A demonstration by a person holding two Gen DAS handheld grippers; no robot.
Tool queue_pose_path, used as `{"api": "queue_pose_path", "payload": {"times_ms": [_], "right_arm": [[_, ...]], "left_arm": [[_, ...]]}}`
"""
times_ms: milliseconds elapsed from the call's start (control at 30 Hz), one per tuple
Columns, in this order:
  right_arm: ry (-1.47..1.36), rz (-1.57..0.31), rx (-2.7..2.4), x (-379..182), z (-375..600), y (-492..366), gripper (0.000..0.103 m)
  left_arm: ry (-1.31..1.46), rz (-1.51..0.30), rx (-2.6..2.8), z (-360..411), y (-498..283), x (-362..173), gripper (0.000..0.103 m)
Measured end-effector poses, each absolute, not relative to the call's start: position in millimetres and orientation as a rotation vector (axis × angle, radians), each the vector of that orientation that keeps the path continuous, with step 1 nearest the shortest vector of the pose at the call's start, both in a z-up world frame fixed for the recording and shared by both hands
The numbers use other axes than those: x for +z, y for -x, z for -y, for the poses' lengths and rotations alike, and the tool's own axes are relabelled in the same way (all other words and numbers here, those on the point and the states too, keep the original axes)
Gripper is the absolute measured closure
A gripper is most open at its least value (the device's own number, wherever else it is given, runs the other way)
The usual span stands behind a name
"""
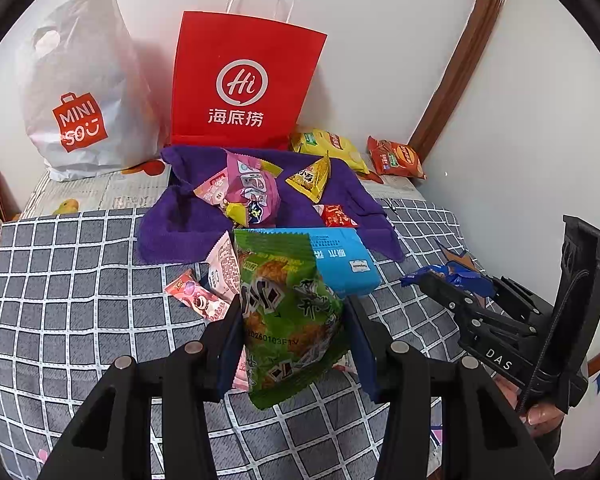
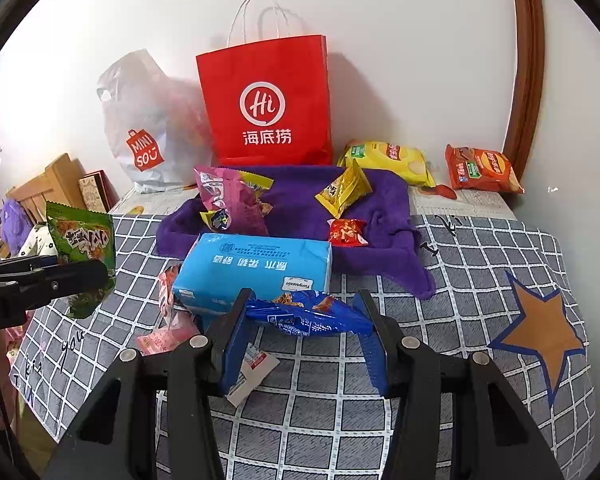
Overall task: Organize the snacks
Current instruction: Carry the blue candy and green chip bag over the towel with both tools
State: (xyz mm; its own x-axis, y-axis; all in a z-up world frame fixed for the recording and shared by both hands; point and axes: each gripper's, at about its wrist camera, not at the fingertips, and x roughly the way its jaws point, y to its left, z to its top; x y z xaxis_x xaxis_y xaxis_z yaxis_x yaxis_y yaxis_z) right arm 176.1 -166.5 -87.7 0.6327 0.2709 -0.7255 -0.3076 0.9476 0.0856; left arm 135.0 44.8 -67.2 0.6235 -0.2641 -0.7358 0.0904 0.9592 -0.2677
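The left hand-held gripper (image 1: 290, 320) grips a green snack packet (image 1: 288, 316), while the right hand-held gripper (image 2: 304, 316), at 3 o'clock, grips a blue snack packet (image 2: 308, 314).

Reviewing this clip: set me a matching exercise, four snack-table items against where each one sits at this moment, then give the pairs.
Items:
1. green snack packet
2. blue snack packet
3. yellow triangular packet
4. orange chip bag

Places:
A. lying on the purple towel
B. held between the fingers of the right gripper
C. at the back near the wooden door frame, off the towel
D. held between the fingers of the left gripper

Pairs: 1-D, 2-B, 3-A, 4-C
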Motion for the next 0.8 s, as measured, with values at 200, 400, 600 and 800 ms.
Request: {"api": "queue_pose_path", "payload": {"times_ms": [200,400,600,800], "right_arm": [[0.053,-0.812,0.33,-83,168,-184,0.053],[0.063,-0.8,0.33,-77,164,-197,0.053],[0.071,-0.8,0.328,-74,159,-223,0.053],[0.031,-0.811,0.35,-74,153,-260,0.053]], "left_arm": [[0.211,-0.873,-0.202,-44,-142,-66,0.057],[0.2,-0.869,-0.192,-46,-153,-65,0.057],[0.197,-0.864,-0.167,-53,-169,-62,0.057],[0.194,-0.864,-0.119,-68,-194,-62,0.057]]}}
